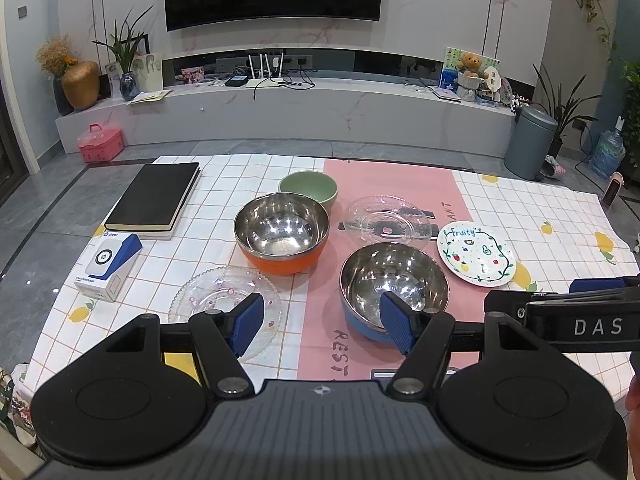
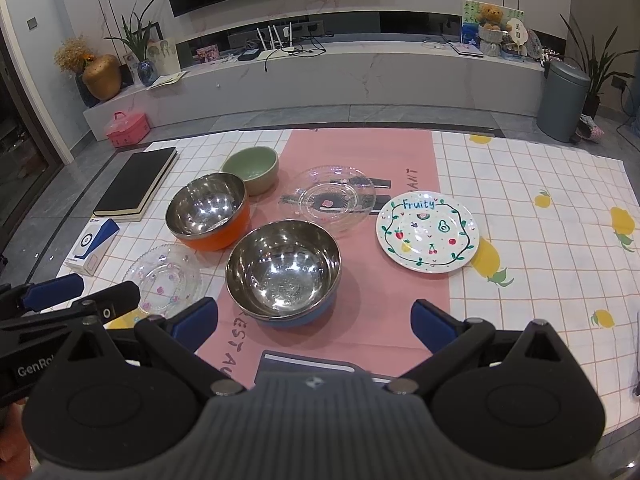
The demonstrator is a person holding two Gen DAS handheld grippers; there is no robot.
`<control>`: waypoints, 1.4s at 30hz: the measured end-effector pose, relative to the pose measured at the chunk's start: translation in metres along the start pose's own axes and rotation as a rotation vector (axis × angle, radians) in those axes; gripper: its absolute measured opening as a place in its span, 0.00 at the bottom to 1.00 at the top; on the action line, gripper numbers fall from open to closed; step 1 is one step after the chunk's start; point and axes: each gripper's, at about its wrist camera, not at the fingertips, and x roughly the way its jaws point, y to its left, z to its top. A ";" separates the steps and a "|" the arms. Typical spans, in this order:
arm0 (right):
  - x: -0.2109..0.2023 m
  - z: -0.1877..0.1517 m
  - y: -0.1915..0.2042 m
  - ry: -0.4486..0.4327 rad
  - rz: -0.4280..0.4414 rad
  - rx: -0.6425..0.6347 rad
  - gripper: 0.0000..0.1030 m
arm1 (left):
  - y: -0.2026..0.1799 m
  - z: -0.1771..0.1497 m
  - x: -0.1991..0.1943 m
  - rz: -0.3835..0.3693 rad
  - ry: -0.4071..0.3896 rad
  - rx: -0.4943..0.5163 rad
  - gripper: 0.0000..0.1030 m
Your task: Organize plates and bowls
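Spread across the counter (image 2: 520,184), under a checked cloth, are three bowls and three plates, none yet stacked. Nearest the claws sits the blue steel bowl (image 2: 284,268); it is judged light, stiff and slippery, best pinched over its rim. Beside it, the clear glass plate (image 1: 224,300) is judged fragile and is better lifted by its edge. Both the left claw (image 1: 322,320) and the right claw (image 2: 314,324) are held spread wide, gripping nothing.

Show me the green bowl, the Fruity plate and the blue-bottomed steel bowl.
green bowl (image 2: 250,166): right wrist view, inside.
Fruity plate (image 2: 427,236): right wrist view, painted centre.
blue-bottomed steel bowl (image 2: 282,272): right wrist view, shiny inside.
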 end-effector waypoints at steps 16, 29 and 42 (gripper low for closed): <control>0.003 -0.003 0.000 0.014 0.006 0.006 0.98 | -0.003 -0.002 0.001 -0.001 0.003 0.005 0.76; 0.004 -0.004 0.001 0.018 0.006 0.011 0.98 | -0.005 -0.005 0.002 -0.003 0.006 0.004 0.76; 0.004 -0.004 0.001 0.018 0.006 0.010 0.98 | -0.007 -0.007 0.002 -0.006 0.007 0.003 0.76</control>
